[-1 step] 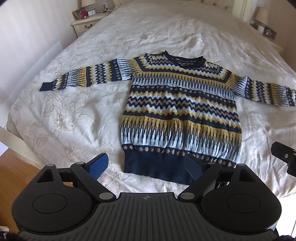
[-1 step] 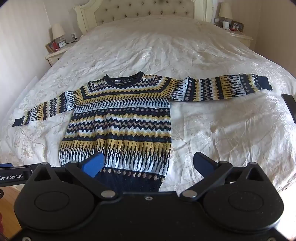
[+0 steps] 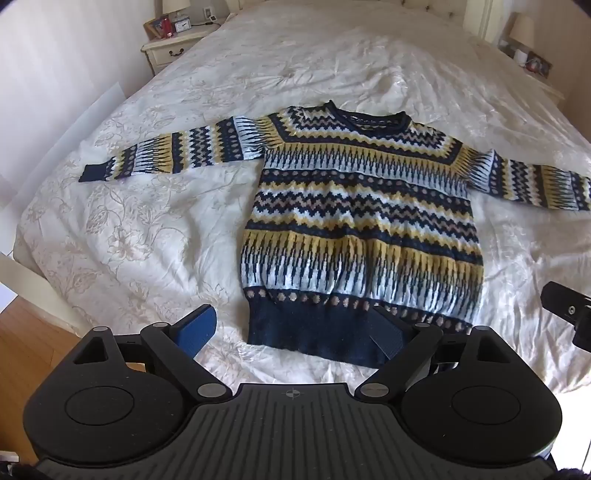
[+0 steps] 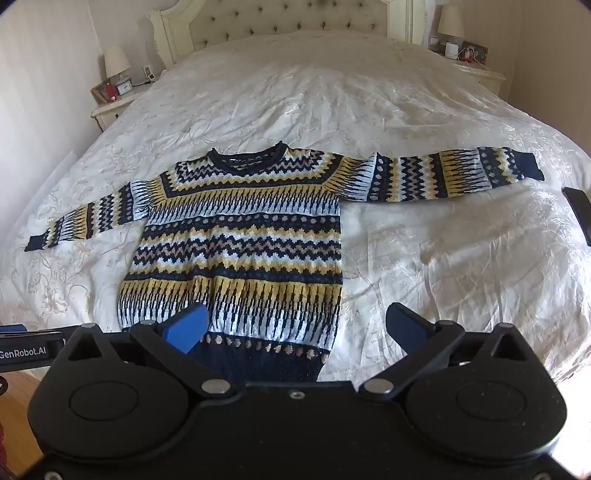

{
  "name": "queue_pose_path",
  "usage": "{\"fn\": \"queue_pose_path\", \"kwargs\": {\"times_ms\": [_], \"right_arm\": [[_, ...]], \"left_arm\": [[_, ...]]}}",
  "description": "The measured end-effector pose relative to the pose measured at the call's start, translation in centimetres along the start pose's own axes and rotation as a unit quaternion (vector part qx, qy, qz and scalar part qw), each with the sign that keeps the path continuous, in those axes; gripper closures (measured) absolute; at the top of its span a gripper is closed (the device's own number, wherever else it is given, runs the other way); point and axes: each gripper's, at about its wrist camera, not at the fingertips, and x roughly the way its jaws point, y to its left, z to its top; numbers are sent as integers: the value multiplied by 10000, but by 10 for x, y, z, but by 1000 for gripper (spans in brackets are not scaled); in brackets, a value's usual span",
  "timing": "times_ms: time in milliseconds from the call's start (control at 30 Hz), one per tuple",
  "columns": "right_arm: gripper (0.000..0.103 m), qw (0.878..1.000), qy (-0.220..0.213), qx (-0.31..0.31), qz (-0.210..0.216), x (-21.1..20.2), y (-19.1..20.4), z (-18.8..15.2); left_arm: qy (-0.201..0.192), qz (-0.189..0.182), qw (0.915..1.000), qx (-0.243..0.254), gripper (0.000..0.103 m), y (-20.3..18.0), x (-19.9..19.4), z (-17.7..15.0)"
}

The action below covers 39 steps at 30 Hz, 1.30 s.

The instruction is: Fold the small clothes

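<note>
Patterned sweater (image 3: 362, 229) lies flat on bed (image 3: 147, 240), sleeves spread, hem just ahead of left gripper (image 3: 291, 332) and right gripper (image 4: 295, 326), both with jaws apart.

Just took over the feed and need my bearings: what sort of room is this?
A bedroom, almost certainly. The sweater lies spread flat on a made bed with a tufted headboard, and a nightstand with a lamp stands beside it.

The sweater (image 3: 362, 221) is thick knitted wool, rough and bumpy. Under the sweater, the bedspread (image 3: 155, 236) is shiny, crinkled cloth. The left tool (image 3: 295, 328) is dull black plastic.
</note>
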Motion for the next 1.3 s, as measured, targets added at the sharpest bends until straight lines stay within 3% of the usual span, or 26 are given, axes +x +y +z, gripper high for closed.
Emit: {"fn": "queue_pose_path", "kwargs": {"times_ms": [633, 1300], "right_arm": [[1, 9992, 179, -125, -336, 5, 2, -2], [1, 9991, 227, -173, -322, 14, 3, 1]], "left_arm": [[98, 222, 9997, 18, 13, 2, 5, -2], [110, 306, 9995, -3, 14, 5, 8, -2]]}}
